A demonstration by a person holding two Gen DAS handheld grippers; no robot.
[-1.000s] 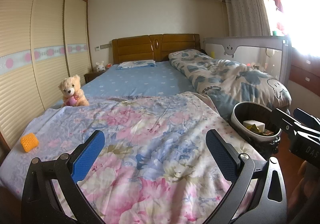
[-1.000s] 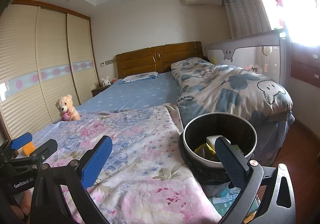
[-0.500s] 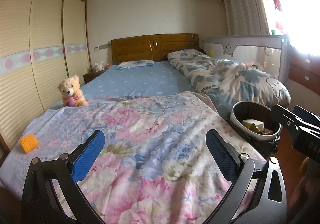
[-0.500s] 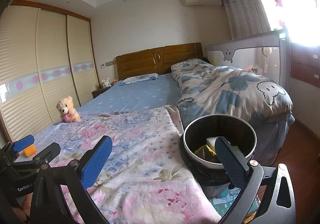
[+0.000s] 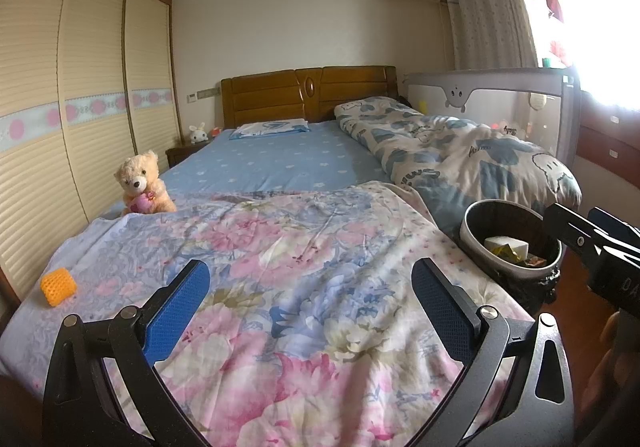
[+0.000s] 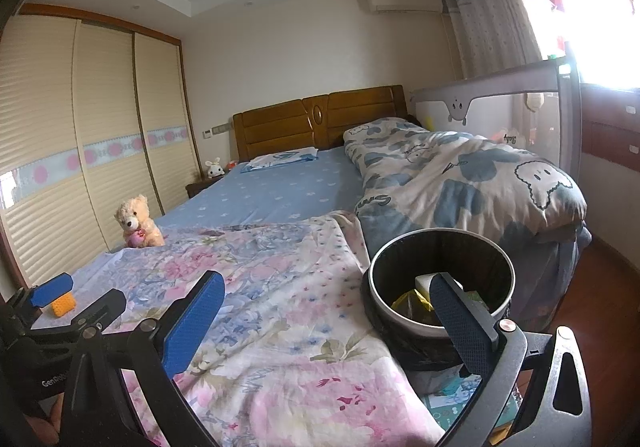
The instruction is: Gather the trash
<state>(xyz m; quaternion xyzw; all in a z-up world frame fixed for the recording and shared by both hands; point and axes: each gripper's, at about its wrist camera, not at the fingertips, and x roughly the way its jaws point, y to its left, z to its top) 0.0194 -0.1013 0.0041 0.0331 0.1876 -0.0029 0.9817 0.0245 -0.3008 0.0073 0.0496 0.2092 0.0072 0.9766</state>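
Note:
An orange foam net piece [image 5: 58, 285] lies on the floral blanket at the bed's left edge; it also shows in the right wrist view [image 6: 64, 303]. A round black trash bin [image 5: 510, 247] with a white rim stands at the bed's right side and holds a white block and yellow wrappers [image 6: 412, 301]. My left gripper [image 5: 310, 307] is open and empty above the blanket's near end. My right gripper [image 6: 320, 311] is open and empty, its right finger in front of the bin [image 6: 440, 247].
A teddy bear [image 5: 141, 184] sits at the bed's left side. A rolled blue-and-white duvet [image 5: 460, 151] lies along the right, with a grey bed rail [image 5: 492, 87] behind it. Sliding wardrobe doors [image 5: 80, 107] line the left wall. Wooden floor [image 6: 600, 287] lies right of the bin.
Both views have shifted only slightly; both grippers stay open and empty and nothing on the bed has moved.

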